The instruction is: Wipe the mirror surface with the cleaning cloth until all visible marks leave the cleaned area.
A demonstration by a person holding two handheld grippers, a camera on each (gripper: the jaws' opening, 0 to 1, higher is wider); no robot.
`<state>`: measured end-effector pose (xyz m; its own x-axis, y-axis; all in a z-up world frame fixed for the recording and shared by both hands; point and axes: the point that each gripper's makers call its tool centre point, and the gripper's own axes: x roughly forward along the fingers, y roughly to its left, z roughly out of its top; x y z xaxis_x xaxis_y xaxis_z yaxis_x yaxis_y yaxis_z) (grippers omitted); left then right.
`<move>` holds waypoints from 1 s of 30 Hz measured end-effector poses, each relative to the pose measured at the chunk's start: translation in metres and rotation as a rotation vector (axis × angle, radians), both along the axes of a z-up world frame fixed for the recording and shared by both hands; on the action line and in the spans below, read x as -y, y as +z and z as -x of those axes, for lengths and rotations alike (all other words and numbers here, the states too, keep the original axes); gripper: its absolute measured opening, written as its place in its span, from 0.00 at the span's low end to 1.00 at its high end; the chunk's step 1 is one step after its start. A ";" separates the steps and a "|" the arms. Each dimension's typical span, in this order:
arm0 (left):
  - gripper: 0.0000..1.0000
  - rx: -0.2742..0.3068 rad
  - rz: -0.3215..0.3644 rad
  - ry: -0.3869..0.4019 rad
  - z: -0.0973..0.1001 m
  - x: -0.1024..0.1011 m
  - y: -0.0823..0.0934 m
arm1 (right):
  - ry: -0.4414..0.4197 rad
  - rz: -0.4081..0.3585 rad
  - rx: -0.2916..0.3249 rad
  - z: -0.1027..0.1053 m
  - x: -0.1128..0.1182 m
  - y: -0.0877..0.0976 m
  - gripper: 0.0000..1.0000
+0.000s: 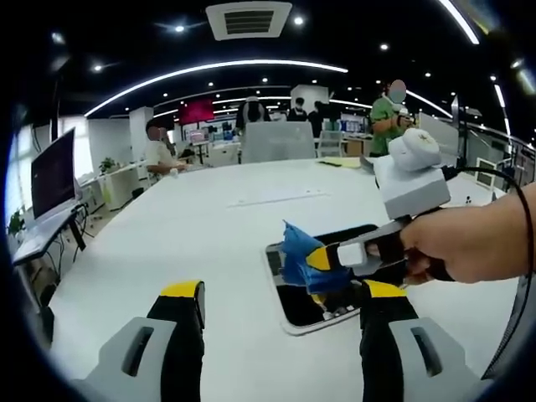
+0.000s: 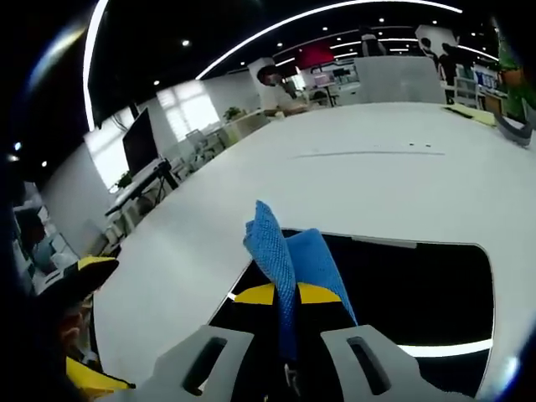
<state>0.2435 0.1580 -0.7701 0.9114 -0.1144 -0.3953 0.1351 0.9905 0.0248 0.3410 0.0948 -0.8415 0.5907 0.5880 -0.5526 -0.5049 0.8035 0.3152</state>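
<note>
Since my right tool [image 2: 286, 295] is clamped on the cloth [image 2: 285, 251] over the mirror [image 2: 435, 293] on the table [image 1: 209, 226], and left tool [image 1: 285, 306] gapes idle, mirror's unheld & could skid w/ a hard wipe.

I see a rectangular dark-glass mirror with a pale frame [image 1: 295, 316] lying flat on the white table, crumpled blue cleaning cloth [image 2: 285, 255] bunched upright on its near edge
</note>
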 end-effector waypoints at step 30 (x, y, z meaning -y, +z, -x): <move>0.76 -0.028 -0.021 0.038 0.001 -0.010 -0.006 | 0.038 -0.001 -0.006 0.008 -0.032 -0.001 0.03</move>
<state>0.2423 0.1675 -0.7766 0.9036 -0.0716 -0.4223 0.0987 0.9942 0.0426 0.3333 0.1264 -0.8426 0.5646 0.6104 -0.5555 -0.5327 0.7836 0.3197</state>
